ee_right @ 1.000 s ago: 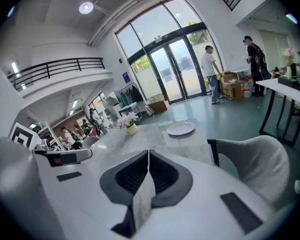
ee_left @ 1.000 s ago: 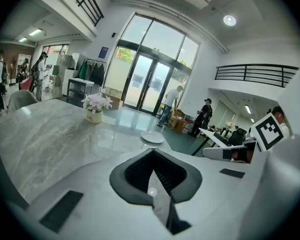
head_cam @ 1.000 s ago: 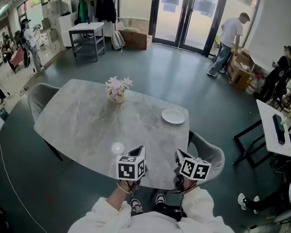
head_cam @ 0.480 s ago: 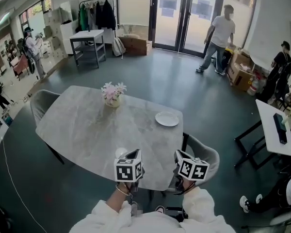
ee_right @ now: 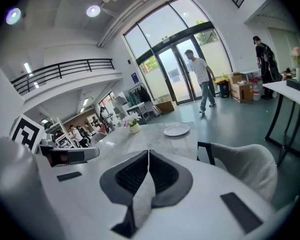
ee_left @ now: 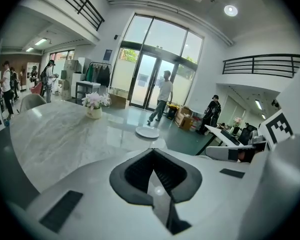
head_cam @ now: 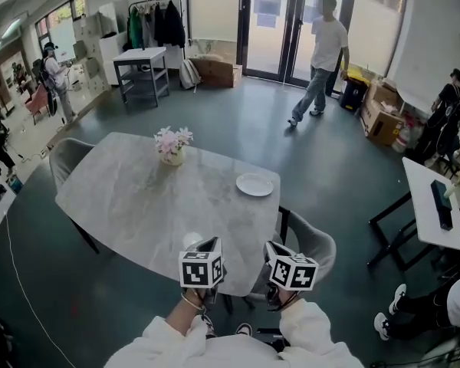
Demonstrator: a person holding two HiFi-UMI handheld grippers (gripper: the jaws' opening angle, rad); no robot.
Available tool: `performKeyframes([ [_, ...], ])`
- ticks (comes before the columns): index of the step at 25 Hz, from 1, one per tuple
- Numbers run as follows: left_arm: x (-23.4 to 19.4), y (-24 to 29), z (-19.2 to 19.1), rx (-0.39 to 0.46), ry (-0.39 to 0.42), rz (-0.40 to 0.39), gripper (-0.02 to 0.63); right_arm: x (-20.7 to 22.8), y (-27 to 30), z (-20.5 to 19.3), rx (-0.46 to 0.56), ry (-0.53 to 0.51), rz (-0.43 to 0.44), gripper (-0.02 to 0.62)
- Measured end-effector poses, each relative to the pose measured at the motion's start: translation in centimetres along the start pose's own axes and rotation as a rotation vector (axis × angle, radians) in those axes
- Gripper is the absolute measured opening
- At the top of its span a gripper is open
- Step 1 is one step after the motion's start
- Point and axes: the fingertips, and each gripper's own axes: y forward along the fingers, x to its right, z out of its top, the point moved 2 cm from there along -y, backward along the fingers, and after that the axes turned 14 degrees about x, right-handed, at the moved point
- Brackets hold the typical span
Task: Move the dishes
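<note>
The table [head_cam: 130, 198] in front of me has a grey, marble-patterned top with rounded corners. Two items rest directly on it.

1. A small vase [head_cam: 171, 156] of pale pink flowers stands upright near the far edge.
2. A white plate [head_cam: 254, 184] lies flat and empty. It is to the right of the vase, nearer to me and well apart from it, close to the table's right edge.

A bright spot of reflected light shows on the top, on my side of the vase.
</note>
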Motion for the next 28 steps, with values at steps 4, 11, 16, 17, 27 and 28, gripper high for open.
performKeyframes([
  [4, 0.8, 0.2, 0.0, 0.006, 0.001, 0.007, 0.008, 0.3, -0.3, 0.5, 0.011, -0.018, 0.015, 0.063],
  [11, 0.9, 0.5, 0.0, 0.009, 0.017, 0.020, 0.008, 0.6, -0.1, 0.9, 0.014, -0.060, 0.014, 0.058],
  [16, 0.7, 0.7, 0.4, 0.006, 0.036, 0.017, 0.008, 0.2, 0.5, 1.0, 0.016, -0.039, 0.016, 0.057],
  [17, 0.6, 0.7, 0.5, 0.004, 0.040, 0.016, 0.008, 0.1, 0.6, 1.0, 0.015, -0.037, 0.015, 0.058],
  [27, -0.5, 1.2, 0.8, 0.003, 0.033, 0.003, 0.008, -0.6, 1.4, 1.1, 0.019, -0.071, -0.008, 0.057],
  [28, -0.7, 1.1, 0.8, 0.003, 0.032, 0.001, 0.008, -0.7, 1.5, 1.2, 0.021, -0.073, -0.012, 0.057],
])
